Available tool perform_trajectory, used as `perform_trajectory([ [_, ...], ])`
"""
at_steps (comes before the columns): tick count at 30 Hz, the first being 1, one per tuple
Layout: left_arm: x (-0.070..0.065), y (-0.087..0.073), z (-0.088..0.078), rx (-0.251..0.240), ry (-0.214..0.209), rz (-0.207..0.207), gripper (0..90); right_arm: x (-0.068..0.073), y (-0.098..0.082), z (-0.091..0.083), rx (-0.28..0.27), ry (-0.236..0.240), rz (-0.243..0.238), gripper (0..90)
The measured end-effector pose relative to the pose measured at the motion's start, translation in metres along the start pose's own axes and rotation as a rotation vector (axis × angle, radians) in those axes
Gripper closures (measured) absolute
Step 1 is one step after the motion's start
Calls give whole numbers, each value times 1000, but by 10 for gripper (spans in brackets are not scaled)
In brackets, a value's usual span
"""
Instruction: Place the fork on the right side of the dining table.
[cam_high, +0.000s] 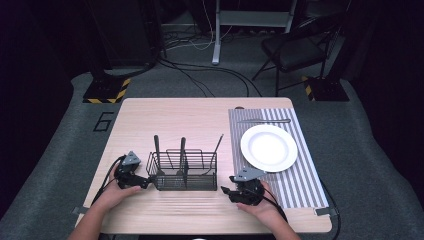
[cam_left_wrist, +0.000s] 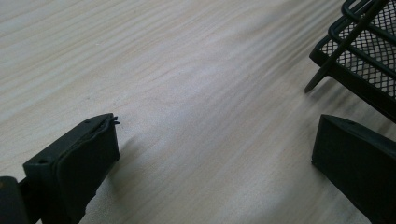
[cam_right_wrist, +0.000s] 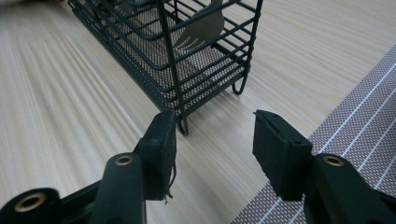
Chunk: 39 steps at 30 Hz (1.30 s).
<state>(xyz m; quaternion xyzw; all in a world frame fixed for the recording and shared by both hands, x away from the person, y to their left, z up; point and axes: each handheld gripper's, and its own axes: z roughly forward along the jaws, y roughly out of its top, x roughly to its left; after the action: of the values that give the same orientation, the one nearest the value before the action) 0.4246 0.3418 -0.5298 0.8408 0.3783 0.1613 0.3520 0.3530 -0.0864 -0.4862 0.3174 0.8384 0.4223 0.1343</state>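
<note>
Dark floor with cables and a folding chair (cam_high: 295, 50) lies beyond the pale wooden table (cam_high: 200, 120). Near its front edge, about midway along, stands a black wire caddy (cam_high: 184, 172) with utensil handles rising from it. Just left of it, the left gripper (cam_high: 141, 181) rests with jaws spread wide over bare wood, nothing between them. Just right of it, the right gripper (cam_high: 225, 190) points at the caddy's corner with jaws half apart and empty. A striped mat (cam_high: 295, 185) along the right edge carries a white plate (cam_high: 268, 147) and a knife (cam_high: 263, 120).
</note>
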Motion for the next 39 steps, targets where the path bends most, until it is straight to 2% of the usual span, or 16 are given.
perform_trajectory([
  [3,0,0,0,0,0,1,3,0,4,-4,-4,-11,-6,516],
  [8,0,0,0,0,0,1,3,2,12,-13,-24,-14,17,544],
  [13,0,0,0,0,0,1,2,2,21,-19,-22,-30,26,563],
  [15,0,0,0,1,0,1,3,-1,26,-22,-28,-37,35,568],
  [18,0,0,0,0,0,1,2,-6,35,-26,-32,-33,76,581],
  [23,0,0,0,0,0,1,3,-11,50,-30,-34,-37,101,589],
  [39,0,0,0,0,0,1,3,-21,93,-37,-42,-42,124,586],
])
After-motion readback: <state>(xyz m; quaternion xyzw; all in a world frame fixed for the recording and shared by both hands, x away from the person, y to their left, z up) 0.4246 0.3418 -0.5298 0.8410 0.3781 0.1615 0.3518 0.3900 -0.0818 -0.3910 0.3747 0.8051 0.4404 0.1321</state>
